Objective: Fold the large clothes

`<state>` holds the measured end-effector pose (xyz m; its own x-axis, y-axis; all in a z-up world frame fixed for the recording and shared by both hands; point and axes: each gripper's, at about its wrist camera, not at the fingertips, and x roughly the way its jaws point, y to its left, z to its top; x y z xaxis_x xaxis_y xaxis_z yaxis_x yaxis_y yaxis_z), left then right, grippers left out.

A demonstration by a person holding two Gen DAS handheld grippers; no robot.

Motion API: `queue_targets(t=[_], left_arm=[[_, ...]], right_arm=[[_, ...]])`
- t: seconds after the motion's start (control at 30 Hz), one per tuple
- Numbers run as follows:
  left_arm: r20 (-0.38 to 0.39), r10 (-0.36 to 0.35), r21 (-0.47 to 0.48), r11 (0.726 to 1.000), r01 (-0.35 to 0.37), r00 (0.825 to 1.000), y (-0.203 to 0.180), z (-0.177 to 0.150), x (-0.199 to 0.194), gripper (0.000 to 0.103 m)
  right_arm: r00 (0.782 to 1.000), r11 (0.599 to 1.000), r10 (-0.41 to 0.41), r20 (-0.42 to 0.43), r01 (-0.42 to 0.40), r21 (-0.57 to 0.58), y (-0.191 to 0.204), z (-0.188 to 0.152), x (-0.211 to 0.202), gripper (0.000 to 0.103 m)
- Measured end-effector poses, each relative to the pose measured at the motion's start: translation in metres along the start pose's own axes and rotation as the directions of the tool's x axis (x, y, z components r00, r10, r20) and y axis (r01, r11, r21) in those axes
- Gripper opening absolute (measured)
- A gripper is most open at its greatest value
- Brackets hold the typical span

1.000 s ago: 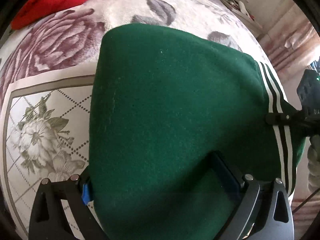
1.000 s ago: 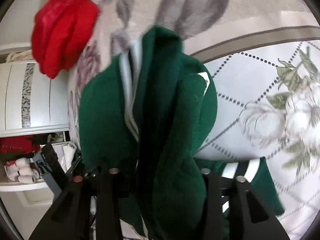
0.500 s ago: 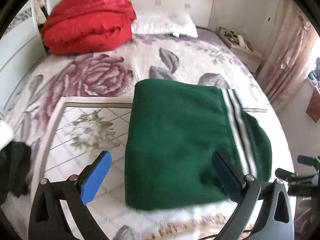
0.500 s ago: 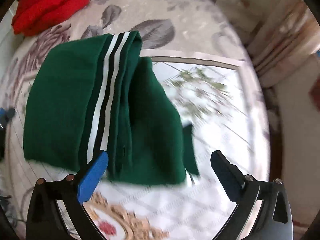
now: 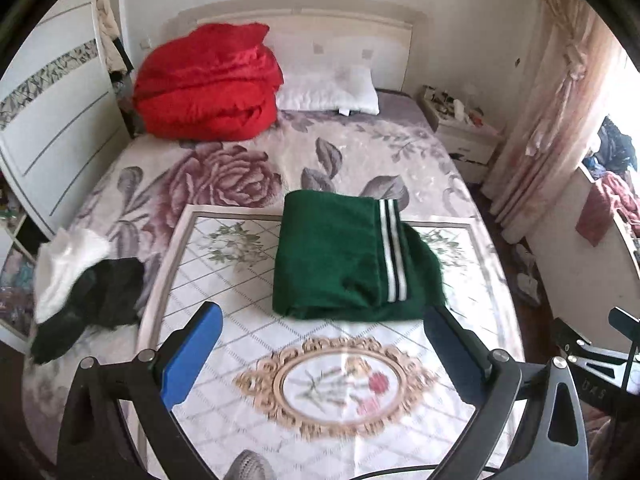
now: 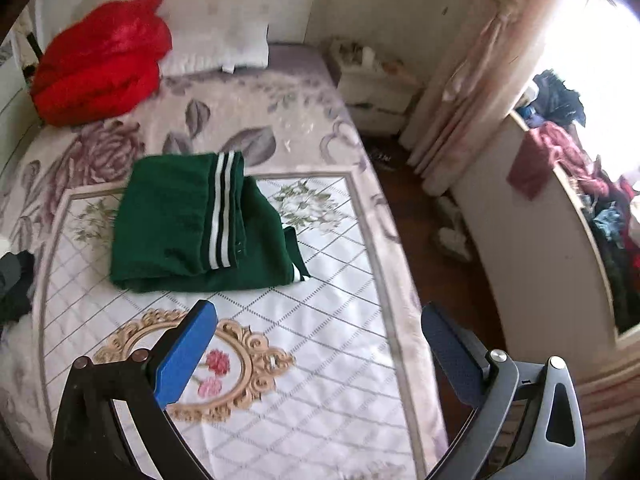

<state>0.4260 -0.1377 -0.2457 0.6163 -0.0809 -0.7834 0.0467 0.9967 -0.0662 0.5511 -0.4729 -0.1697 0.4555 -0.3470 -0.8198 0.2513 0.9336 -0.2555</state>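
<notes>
Left wrist view: both tongs (image 5: 320, 344) (image 6: 318, 340) gape wide, angled down above folded green garment (image 5: 344, 260).

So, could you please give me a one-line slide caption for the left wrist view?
Folded green garment lies on the floral bed, seen between the left gripper's open fingers.

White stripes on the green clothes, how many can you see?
2, side by side down the right part of the folded green clothes, on the stripes. More may hide in the folds.
</notes>
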Motion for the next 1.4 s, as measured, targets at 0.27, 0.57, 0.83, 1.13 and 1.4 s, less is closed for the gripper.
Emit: queue_targets(t=[0.27,0.57,0.83,1.13,1.4], left_arm=[[0.076,0.019,0.033,0.999,-0.021,0.997,-0.02,-0.021,-0.138,0.103],[0.111,0.031,0.003,0.999,-0.032,0.993,-0.022,-0.054,-0.251,0.102],[0.174,0.058,0.014,0.998,-0.061,0.983,-0.023,-0.068,-0.307,0.102],[0.196,0.045,0.009,0.999,-0.048,0.98,-0.028,-0.08,-0.339,0.102],[0.189,0.057,0.004,0.998,-0.059,0.98,-0.031,-0.082,-0.346,0.103]], right_arm=[[0.995,1.0,0.014,0.096,-0.014,-0.005,-0.042,-0.034,-0.175,0.103],[0.977,1.0,0.021,0.214,-0.017,-0.018,-0.065,-0.079,-0.322,0.103],[0.962,0.997,0.082,0.261,-0.081,-0.013,-0.079,-0.11,-0.4,0.103],[0.947,0.994,0.104,0.303,-0.107,-0.009,-0.099,-0.127,-0.445,0.103],[0.949,0.995,0.097,0.3,-0.092,-0.031,-0.102,-0.132,-0.456,0.103]])
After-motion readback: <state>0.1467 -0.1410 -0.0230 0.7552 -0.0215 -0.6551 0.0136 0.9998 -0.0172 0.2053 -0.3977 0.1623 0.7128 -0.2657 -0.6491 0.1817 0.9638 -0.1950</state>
